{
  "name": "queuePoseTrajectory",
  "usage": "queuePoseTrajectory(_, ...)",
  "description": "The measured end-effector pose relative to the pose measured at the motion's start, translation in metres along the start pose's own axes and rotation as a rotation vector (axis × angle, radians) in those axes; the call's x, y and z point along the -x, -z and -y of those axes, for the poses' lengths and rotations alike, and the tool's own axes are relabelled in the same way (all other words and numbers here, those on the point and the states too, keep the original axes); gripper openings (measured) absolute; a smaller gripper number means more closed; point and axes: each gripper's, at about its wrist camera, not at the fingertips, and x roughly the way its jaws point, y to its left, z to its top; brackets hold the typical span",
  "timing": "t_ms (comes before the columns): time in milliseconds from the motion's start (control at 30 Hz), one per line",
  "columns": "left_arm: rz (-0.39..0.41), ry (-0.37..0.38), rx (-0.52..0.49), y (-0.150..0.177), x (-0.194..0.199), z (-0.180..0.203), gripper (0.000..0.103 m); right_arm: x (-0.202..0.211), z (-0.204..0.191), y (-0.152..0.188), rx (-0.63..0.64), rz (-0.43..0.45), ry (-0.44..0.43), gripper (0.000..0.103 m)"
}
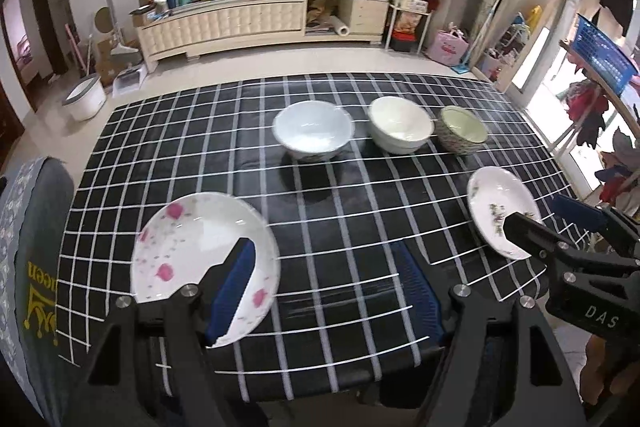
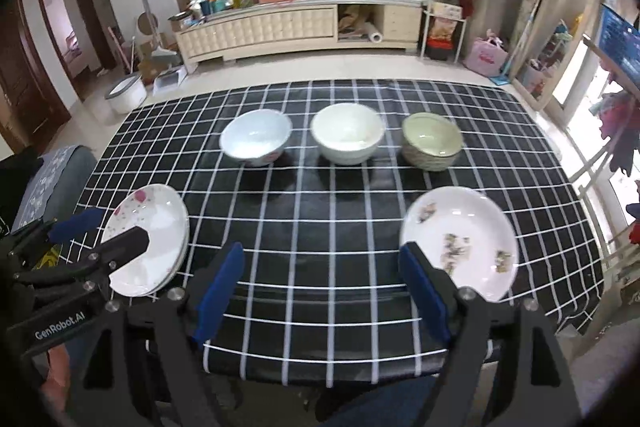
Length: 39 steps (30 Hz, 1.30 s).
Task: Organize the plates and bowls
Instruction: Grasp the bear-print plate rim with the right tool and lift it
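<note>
Both claws stand released at the near edge of the checked tablecloth (image 2: 320, 227): your left gripper (image 1: 320, 279) spreads beside the pink-flowered plate (image 1: 192, 247), your right gripper (image 2: 320, 291) beside the sprig-patterned plate (image 2: 460, 231), neither grasping anything. To stack well, you should probably slide one finger under a plate's near rim, close gently, and carry it level. Beyond the plates stand the pale blue bowl (image 2: 256, 139), cream bowl (image 2: 347, 138) and green bowl (image 2: 431, 141); nothing lies between the plates.
</note>
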Motion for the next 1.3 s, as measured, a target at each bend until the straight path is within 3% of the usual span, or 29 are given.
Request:
queuePoseTrajectory(233, -0.001, 0.046, -0.058, -0.017, -0.011, 0.053, 0.071, 0.013, 0.048, -0.002, -0.042, 0.031, 0.045, 0.093)
queuePoseTrajectory(733, -0.084, 0.109, -0.197, -0.041, -0.073, 0.144, 0.071, -0.003, 0.141, 0.004, -0.138, -0.025, 0.130, 0.093)
queuePoseTrajectory(1100, -0.152, 0.101, -0.205, -0.045, -0.138, 0.173, 0.071, -0.050, 0.187, 0.013, -0.178, -0.108, 0.142, 0.093)
queuePoseTrajectory(1300, -0.239, 0.116, -0.197, -0.044, -0.176, 0.181, 0.071, -0.078, 0.203, 0.020, -0.193, -0.157, 0.143, 0.093)
